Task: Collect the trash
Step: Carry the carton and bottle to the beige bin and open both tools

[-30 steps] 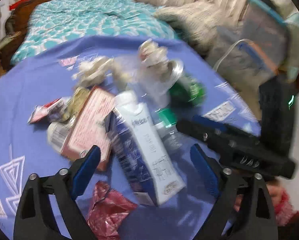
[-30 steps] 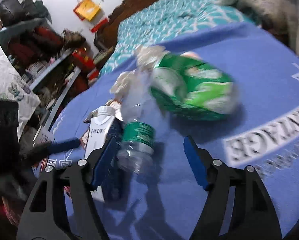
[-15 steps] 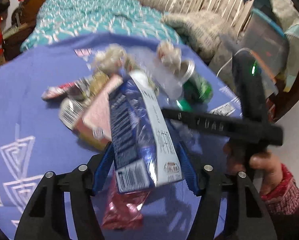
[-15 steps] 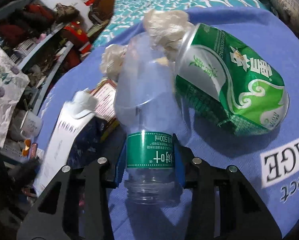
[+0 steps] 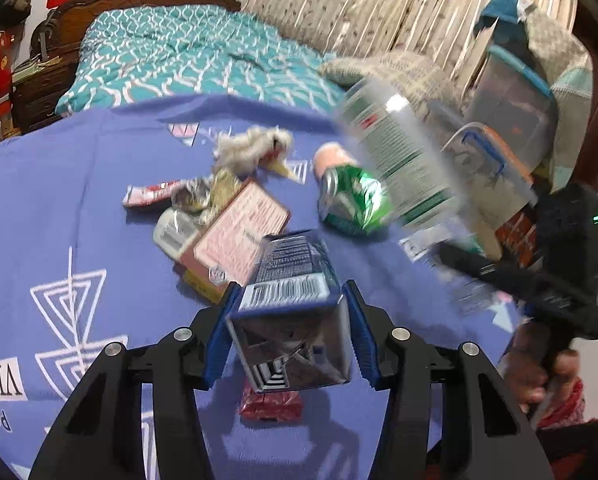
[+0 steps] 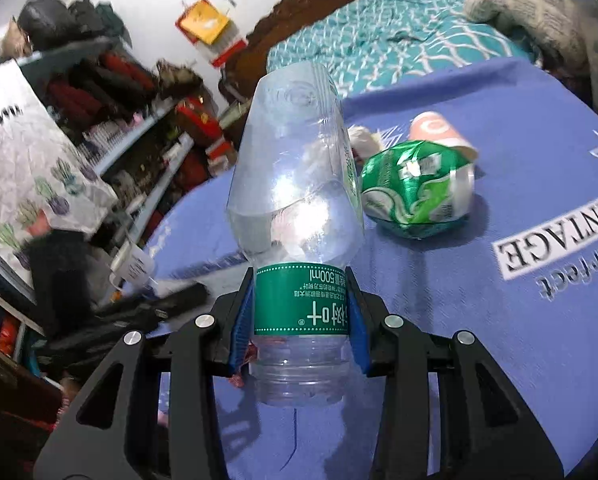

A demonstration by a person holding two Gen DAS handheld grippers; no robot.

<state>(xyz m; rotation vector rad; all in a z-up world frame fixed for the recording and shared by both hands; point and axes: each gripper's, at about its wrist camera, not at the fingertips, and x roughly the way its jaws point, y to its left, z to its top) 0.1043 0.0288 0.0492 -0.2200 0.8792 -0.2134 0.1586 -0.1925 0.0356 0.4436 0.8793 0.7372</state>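
Observation:
My left gripper [image 5: 289,320] holds a blue and white milk carton [image 5: 291,276] end-on above the blue cloth [image 5: 59,208]; its jaws are still closing, with the pads pressing the carton's sides. In the right wrist view my right gripper [image 6: 301,312] is shut on the green label of a clear plastic bottle [image 6: 295,184], which is lifted off the cloth. That bottle [image 5: 395,152] shows blurred at the right of the left wrist view. A crushed green can [image 6: 415,196] lies on the cloth beyond it.
Still on the cloth are a pink box [image 5: 239,236], a red wrapper [image 5: 271,404], crumpled tissue [image 5: 255,148], foil packets [image 5: 191,196] and a paper cup [image 6: 435,128]. A teal quilt [image 5: 179,60] lies behind, plastic storage boxes [image 5: 511,112] at the right, cluttered shelves [image 6: 119,120] at the left.
Both grippers went from open around their items to gripping them. The carton and the bottle have been raised off the cloth; the bottle moved away from the green can.

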